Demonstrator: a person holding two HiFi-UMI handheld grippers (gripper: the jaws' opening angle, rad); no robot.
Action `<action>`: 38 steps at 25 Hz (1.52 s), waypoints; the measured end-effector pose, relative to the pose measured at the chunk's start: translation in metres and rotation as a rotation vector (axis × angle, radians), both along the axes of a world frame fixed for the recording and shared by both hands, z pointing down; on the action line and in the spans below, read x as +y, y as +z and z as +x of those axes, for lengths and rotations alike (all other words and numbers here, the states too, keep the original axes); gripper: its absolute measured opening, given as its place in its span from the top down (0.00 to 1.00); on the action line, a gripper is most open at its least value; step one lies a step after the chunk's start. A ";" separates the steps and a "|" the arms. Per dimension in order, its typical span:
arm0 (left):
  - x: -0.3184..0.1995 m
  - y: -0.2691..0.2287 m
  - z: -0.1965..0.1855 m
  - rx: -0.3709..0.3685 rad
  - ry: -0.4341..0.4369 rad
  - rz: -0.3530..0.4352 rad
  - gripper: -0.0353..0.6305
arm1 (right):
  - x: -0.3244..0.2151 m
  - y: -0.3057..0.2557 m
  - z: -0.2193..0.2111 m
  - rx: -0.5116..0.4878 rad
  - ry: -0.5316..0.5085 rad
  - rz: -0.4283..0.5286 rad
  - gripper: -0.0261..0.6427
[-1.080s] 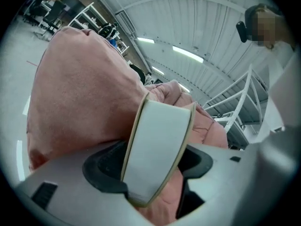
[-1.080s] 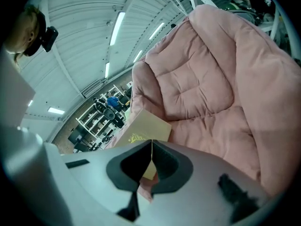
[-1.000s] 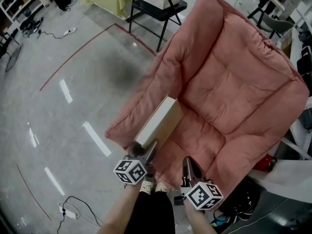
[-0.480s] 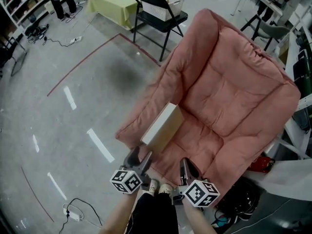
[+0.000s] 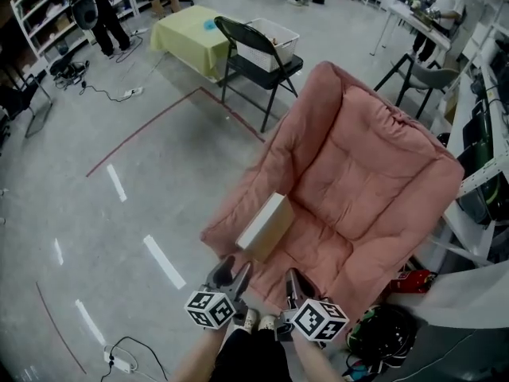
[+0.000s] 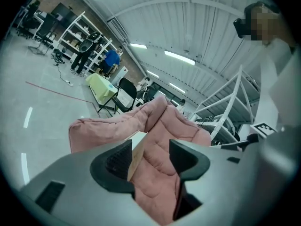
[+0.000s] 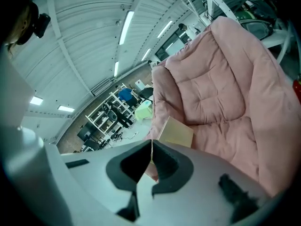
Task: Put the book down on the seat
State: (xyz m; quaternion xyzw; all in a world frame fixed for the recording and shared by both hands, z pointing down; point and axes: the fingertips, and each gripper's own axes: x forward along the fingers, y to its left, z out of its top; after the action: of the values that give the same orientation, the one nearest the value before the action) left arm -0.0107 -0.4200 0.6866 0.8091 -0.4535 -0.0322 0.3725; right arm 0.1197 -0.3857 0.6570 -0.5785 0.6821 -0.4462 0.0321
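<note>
The book (image 5: 266, 226) already lies on the pink armchair's seat (image 5: 320, 241), tilted against the side cushion. The left hand-held gripper (image 5: 231, 270) has parted jaws, just narrowing, with nothing between them. The right hand-held gripper (image 5: 292, 280) is closed and empty. The task looks finished.

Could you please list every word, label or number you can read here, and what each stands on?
None can be read.
The book shows a plain pale cover, no print.
The cubes on the left tongs and right tongs carry only black-and-white square patterns, no letters.
Anything on the far shelves is too small to read.
</note>
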 end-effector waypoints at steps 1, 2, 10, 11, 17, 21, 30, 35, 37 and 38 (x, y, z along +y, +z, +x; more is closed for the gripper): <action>0.001 -0.008 -0.002 -0.014 -0.006 0.005 0.57 | 0.001 -0.007 -0.002 0.003 -0.001 0.003 0.94; 0.002 -0.016 -0.003 -0.034 -0.011 0.011 0.60 | 0.003 -0.014 -0.003 0.007 -0.002 0.006 0.94; 0.021 -0.080 -0.016 -0.138 -0.012 0.039 0.82 | 0.026 -0.070 -0.007 0.036 0.011 0.038 0.94; 0.024 -0.088 -0.018 -0.152 -0.010 0.035 0.85 | 0.030 -0.076 -0.007 0.039 0.013 0.043 0.94; 0.046 -0.149 -0.011 -0.203 0.033 0.049 0.90 | 0.050 -0.117 0.003 0.059 0.025 0.090 0.94; 0.059 -0.183 -0.002 -0.177 0.069 0.071 0.91 | 0.061 -0.143 0.008 0.067 0.033 0.126 0.94; 0.099 -0.232 0.034 -0.171 0.198 0.156 0.92 | 0.093 -0.185 0.016 0.094 0.035 0.214 0.94; 0.108 -0.238 0.058 -0.171 0.272 0.183 0.92 | 0.113 -0.193 0.027 0.094 0.079 0.239 0.94; 0.110 -0.240 0.064 -0.171 0.292 0.195 0.92 | 0.115 -0.194 0.030 0.103 0.090 0.236 0.94; 0.110 -0.242 0.066 -0.169 0.298 0.201 0.92 | 0.114 -0.195 0.032 0.109 0.094 0.239 0.94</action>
State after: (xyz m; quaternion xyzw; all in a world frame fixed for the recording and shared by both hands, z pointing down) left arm 0.0557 -0.3100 0.4446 0.9003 -0.3526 0.0460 0.2511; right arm 0.1517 -0.2719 0.4618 -0.6250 0.7033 -0.3279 0.0845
